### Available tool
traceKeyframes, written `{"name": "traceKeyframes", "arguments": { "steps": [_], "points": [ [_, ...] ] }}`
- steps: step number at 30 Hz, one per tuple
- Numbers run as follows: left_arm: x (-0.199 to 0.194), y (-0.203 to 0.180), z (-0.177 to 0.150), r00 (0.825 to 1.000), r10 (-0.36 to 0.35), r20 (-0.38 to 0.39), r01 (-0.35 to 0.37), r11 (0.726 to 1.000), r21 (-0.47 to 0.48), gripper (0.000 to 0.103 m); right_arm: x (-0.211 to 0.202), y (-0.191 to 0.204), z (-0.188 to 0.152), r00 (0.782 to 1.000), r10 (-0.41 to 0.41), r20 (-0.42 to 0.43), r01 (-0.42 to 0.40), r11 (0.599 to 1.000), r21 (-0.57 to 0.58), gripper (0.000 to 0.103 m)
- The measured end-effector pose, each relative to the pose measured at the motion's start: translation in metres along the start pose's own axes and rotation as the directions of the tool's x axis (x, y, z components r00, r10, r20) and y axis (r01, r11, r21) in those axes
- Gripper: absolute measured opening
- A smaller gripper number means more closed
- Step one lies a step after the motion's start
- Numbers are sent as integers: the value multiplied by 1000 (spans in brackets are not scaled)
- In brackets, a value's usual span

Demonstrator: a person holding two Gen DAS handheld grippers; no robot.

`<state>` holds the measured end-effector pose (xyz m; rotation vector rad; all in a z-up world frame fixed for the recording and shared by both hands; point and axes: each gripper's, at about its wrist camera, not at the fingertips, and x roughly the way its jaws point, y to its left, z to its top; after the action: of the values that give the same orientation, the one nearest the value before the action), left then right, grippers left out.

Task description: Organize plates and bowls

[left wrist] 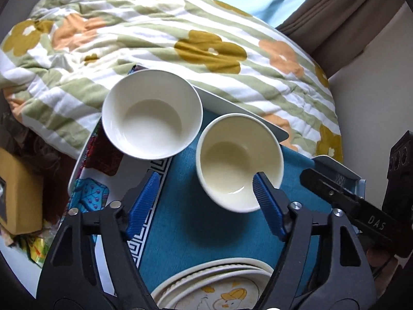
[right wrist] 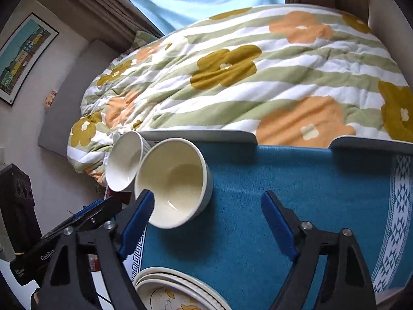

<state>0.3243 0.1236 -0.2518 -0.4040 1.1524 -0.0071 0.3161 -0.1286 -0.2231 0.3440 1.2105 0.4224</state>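
Through the left wrist camera we see the left tool (left wrist: 204, 201) spread partway, nothing pinched. Its right pad (left wrist: 267, 204) overlaps the near rim of the cream bowl (left wrist: 238, 161), though we cannot tell if it touches. A white bowl (left wrist: 152, 113) sits just beside it, on the blue cloth (left wrist: 180, 222) covering the tabletop. A stack of plates (left wrist: 214, 284) lies at the near edge.

Through the right wrist camera we see the right tool (right wrist: 209, 222) also spread, empty, its left pad (right wrist: 136, 222) at the cream bowl's (right wrist: 175, 183) rim. The white bowl (right wrist: 124, 162) lies beyond, the plates (right wrist: 175, 292) below.
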Motion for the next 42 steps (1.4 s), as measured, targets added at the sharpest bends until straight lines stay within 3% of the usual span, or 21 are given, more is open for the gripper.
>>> {"name": "traceKeyframes", "arguments": {
  "steps": [4,6,9,11,13,15,21,28,35,42],
  "points": [
    [30,2,8,998,-23,-57,24,1000,13,49,28,-2,-1,999,9,-48,-7,1000,29,58],
    [40,2,9,997,-34,-74,36,999,15,48,37,-1,-2,998,14,-65,-11,999,44,53],
    [48,2,10,995,-45,-89,47,999,19,30,44,0,-1,997,10,-71,-7,999,48,44],
    [52,2,11,994,-46,-95,48,999,24,26,47,1,1,997,11,-75,-7,999,51,34],
    [54,1,11,995,-35,-96,39,999,35,18,51,2,1,997,9,-81,-5,999,49,31],
    [54,3,11,995,-20,-94,25,999,43,13,54,4,1,996,11,-87,-7,999,45,17],
    [53,6,11,997,-7,-82,12,998,60,11,57,7,0,997,-2,-77,6,999,42,15],
    [26,-17,3,1000,6,-26,-3,993,116,11,36,7,-2,999,10,-32,-9,1000,23,15],
    [-34,-61,-19,998,-7,70,-4,987,159,11,-30,11,-16,998,16,67,-14,999,-34,15],
    [-91,-128,-76,988,-46,146,15,978,208,11,-115,-15,-50,988,40,150,-32,998,-52,15]
  ]
}}
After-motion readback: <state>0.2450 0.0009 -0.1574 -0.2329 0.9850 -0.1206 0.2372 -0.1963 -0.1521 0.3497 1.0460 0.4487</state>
